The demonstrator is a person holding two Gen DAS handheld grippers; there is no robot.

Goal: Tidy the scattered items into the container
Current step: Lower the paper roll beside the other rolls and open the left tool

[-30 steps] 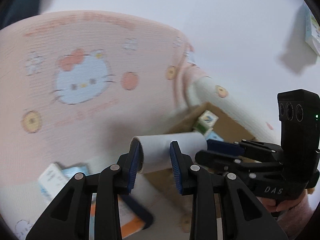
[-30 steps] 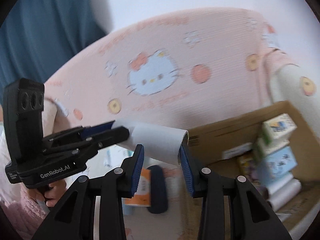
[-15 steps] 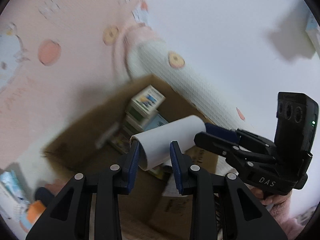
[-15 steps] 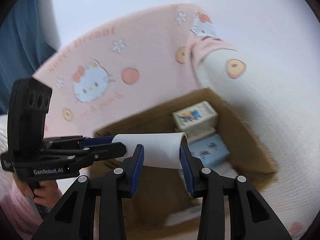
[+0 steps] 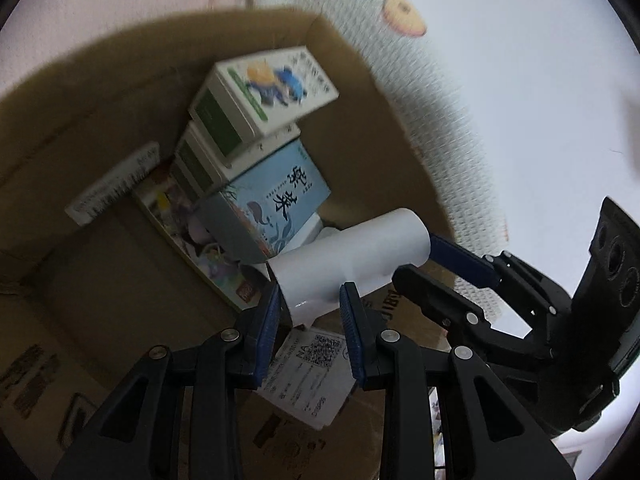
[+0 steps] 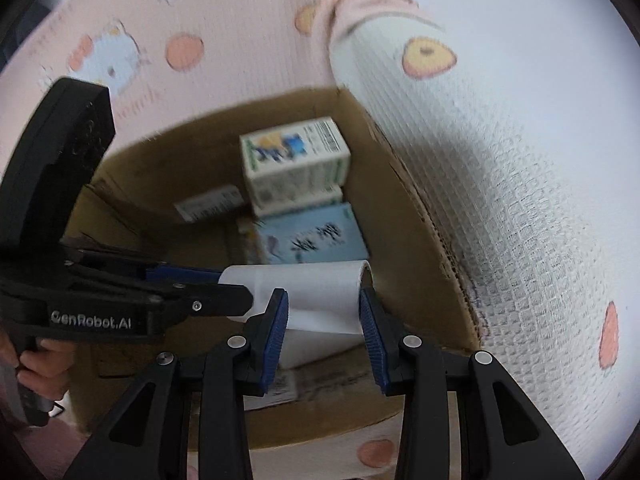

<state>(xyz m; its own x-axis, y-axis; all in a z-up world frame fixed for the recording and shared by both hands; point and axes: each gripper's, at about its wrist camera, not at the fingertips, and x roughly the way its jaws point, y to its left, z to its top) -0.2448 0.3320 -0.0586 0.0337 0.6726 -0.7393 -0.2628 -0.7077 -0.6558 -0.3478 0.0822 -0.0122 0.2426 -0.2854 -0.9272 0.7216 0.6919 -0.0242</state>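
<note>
Both grippers hold one white paper roll point(image 5: 348, 264) between them, one at each end. My left gripper point(image 5: 310, 314) is shut on its near end in the left wrist view. My right gripper point(image 6: 324, 316) is shut on the other end of the roll point(image 6: 316, 296). The roll hangs over the open cardboard box point(image 5: 360, 64), just above its contents. The box point(image 6: 416, 216) holds a green-and-white carton point(image 5: 264, 88), a light blue box point(image 5: 276, 200) and a colourful flat pack point(image 5: 188, 236).
The cardboard box sits on a pink and white Hello Kitty blanket point(image 6: 500, 160). A white label point(image 5: 308, 376) with a QR code is stuck on the box's near flap. The other gripper's body point(image 5: 560, 320) fills the lower right of the left wrist view.
Both grippers carried the roll from over the blanket to over the box and lowered it towards the items inside. The scattered items on the blanket have left view.
</note>
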